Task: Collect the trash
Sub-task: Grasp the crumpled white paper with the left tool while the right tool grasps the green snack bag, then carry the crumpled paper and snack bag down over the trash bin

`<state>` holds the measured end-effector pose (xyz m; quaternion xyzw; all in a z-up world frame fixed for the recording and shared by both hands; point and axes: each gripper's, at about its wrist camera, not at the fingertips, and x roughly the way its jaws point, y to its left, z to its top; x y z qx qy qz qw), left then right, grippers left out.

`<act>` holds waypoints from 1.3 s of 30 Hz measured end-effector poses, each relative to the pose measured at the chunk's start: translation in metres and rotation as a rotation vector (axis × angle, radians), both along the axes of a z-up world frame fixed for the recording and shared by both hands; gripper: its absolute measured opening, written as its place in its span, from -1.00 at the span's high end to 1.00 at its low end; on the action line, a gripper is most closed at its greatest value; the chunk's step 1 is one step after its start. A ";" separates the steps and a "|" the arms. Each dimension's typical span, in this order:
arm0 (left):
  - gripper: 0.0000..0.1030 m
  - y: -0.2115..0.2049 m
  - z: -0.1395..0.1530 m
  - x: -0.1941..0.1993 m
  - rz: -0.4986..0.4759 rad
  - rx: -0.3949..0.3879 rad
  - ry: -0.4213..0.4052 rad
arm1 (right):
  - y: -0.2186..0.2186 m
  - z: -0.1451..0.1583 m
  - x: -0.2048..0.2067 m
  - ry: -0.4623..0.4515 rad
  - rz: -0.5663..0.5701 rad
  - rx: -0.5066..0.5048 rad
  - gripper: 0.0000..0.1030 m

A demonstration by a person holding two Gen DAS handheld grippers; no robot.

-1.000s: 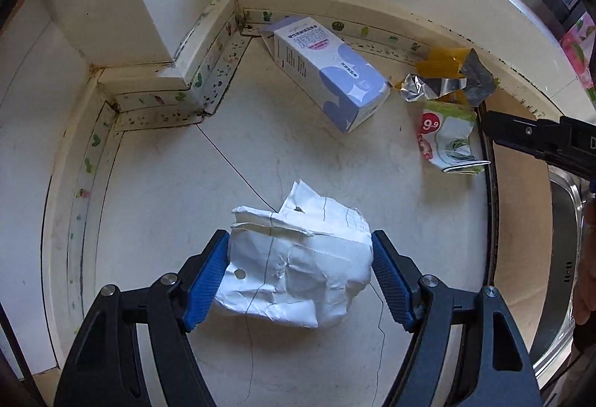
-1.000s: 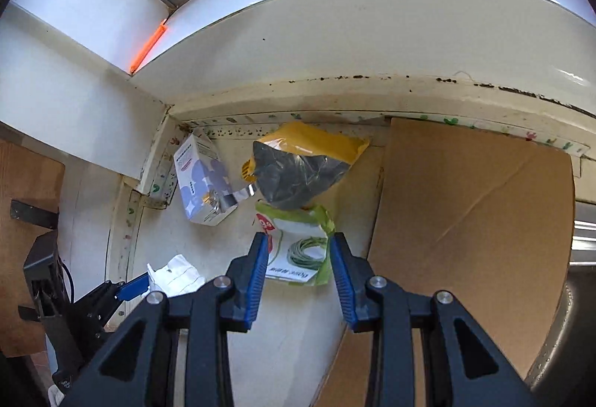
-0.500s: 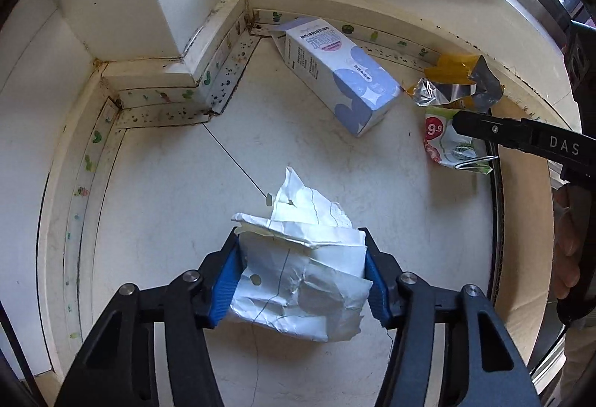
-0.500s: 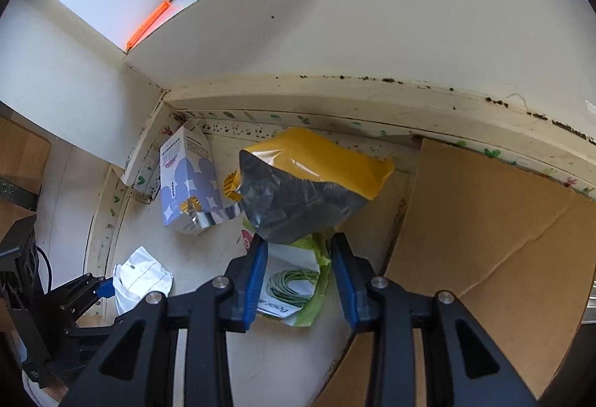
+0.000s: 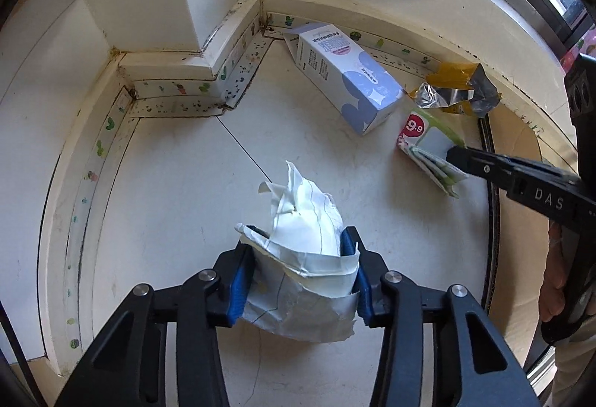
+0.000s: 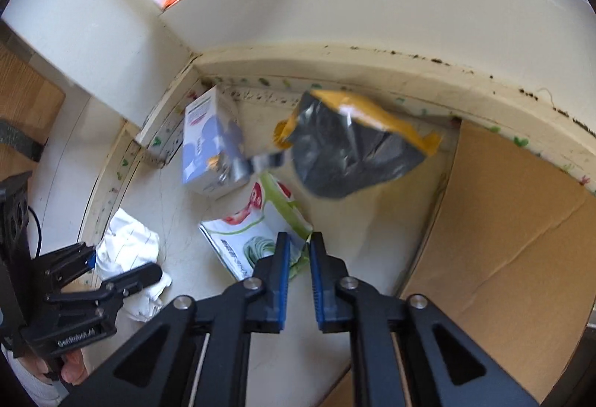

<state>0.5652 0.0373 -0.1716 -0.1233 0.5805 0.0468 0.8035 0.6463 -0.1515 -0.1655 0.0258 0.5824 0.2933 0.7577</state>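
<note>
Both grippers pinch trash: left point(image 5: 298, 273) crumpled paper point(image 5: 301, 258), right point(image 6: 297, 250) green packet point(image 6: 260, 239).

Crumpled paper point(image 5: 305, 217): white, thin dark ruled lines.
Carton point(image 5: 346, 79): white with lavender-blue blobs, pink label patch.
Snack bag point(image 6: 354, 150): yellow outside, grey-silver foil inside.
Flat packet point(image 6: 257, 235): white and light green, red badge reading 9.9, green coil print.
Cardboard sheet point(image 6: 503, 221): plain brown.
Left gripper point(image 5: 298, 280), right gripper point(image 6: 298, 269): black, blue pads.
Table point(image 5: 178, 191): cream, dark hairline cracks.
</note>
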 end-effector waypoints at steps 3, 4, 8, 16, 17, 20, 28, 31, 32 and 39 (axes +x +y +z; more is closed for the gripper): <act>0.24 0.001 0.003 -0.009 0.003 -0.022 -0.008 | 0.001 0.006 -0.018 -0.007 0.018 0.017 0.93; 0.26 0.001 0.004 -0.014 0.001 -0.031 -0.007 | 0.001 0.010 -0.025 -0.008 0.020 0.025 0.94; 0.27 -0.006 0.011 -0.036 -0.024 -0.052 -0.013 | -0.002 0.025 -0.053 -0.020 0.017 0.049 0.95; 0.28 -0.020 0.042 -0.108 -0.109 -0.083 -0.053 | -0.014 0.064 -0.141 -0.046 -0.040 0.085 0.95; 0.28 -0.022 0.047 -0.121 -0.123 -0.085 -0.057 | -0.015 0.070 -0.155 -0.052 -0.052 0.086 0.95; 0.28 -0.026 0.062 -0.158 -0.166 -0.091 -0.079 | -0.015 0.089 -0.201 -0.076 -0.094 0.083 0.95; 0.28 -0.024 0.090 -0.245 -0.248 -0.130 -0.137 | -0.012 0.124 -0.334 -0.111 -0.220 0.097 0.95; 0.28 -0.023 0.095 -0.279 -0.261 -0.148 -0.151 | -0.012 0.128 -0.379 -0.111 -0.256 0.097 0.95; 0.28 -0.022 0.097 -0.291 -0.264 -0.156 -0.152 | -0.010 0.129 -0.395 -0.105 -0.267 0.097 0.95; 0.28 -0.023 0.088 -0.357 -0.294 -0.164 -0.114 | 0.002 0.135 -0.479 -0.082 -0.257 0.052 0.95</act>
